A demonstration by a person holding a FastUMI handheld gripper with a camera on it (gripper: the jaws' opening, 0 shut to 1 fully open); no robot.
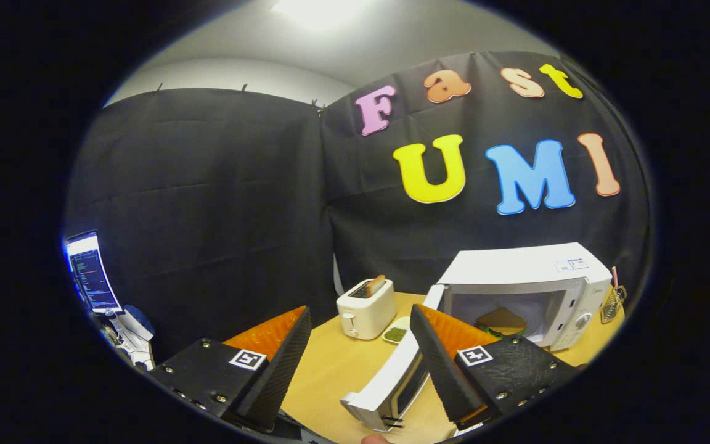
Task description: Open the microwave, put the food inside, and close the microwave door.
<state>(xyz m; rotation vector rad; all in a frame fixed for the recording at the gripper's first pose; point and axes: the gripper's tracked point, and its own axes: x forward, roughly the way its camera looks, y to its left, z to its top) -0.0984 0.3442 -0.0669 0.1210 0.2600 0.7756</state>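
A white microwave (534, 271) stands on the wooden table (336, 364), beyond my right finger. Its door (392, 382) hangs wide open, swung out toward me, its free end lying between my two fingers. Inside the cavity sits the food (501, 320), a sandwich with a brown top and green at its base. My gripper (361, 314) is open, held above the table in front of the microwave, with nothing pressed between the fingers. The right finger overlaps the lower left of the cavity opening.
A white toaster (366, 308) with a slice of toast in it stands left of the microwave, a small dish with something green (395, 333) beside it. A wire holder (612, 303) sits right of the microwave. A monitor (91, 272) glows far left.
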